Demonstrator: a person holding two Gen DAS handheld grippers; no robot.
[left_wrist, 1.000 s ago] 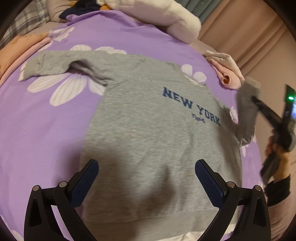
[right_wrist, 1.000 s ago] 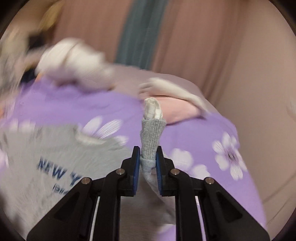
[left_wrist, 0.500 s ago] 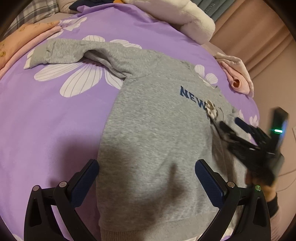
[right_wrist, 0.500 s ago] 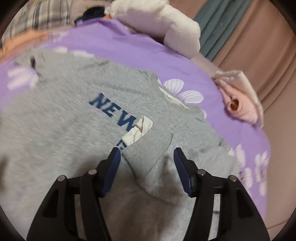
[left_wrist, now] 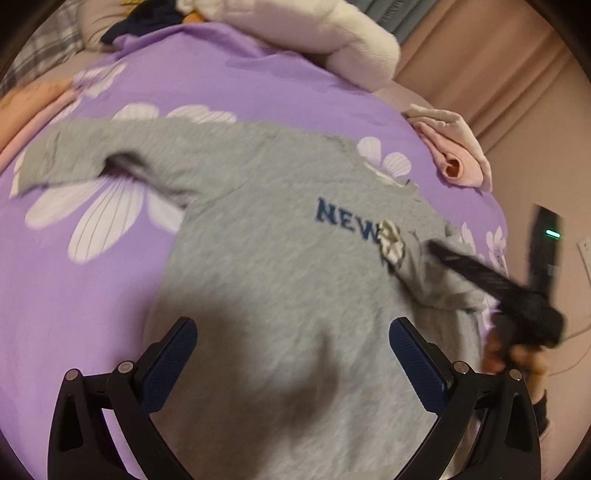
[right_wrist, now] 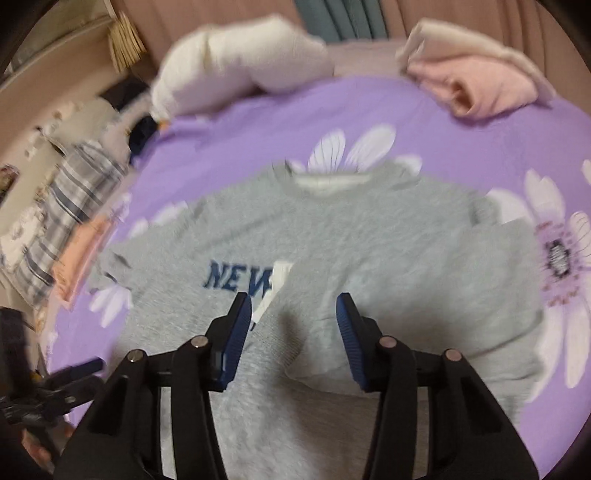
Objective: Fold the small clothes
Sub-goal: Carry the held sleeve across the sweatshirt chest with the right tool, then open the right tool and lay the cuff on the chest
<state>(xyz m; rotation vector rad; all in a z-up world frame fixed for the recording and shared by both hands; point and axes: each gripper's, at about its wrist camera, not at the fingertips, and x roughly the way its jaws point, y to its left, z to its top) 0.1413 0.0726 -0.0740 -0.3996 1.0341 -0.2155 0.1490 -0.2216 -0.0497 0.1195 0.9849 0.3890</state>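
Note:
A small grey sweatshirt (left_wrist: 280, 258) with blue "NEW" lettering lies flat on the purple flowered bedspread (left_wrist: 184, 92). Its right sleeve (right_wrist: 332, 280) is folded in across the chest and covers the rest of the print; the white cuff lining (left_wrist: 391, 242) shows at its end. The other sleeve (left_wrist: 110, 155) lies stretched out to the far left. My left gripper (left_wrist: 293, 354) is open above the shirt's lower part. My right gripper (right_wrist: 293, 325) is open above the folded sleeve, holding nothing. It shows blurred in the left wrist view (left_wrist: 491, 284).
A folded pink garment (left_wrist: 454, 155) lies at the bed's far right corner. A white plush pillow (left_wrist: 325, 33) sits at the far edge. Plaid and peach fabrics (right_wrist: 74, 221) lie along the far left. Curtains (left_wrist: 480, 48) hang behind the bed.
My right gripper carried the right sleeve over the chest, opened and let it go. It has drawn back a little. The left gripper stayed open over the hem.

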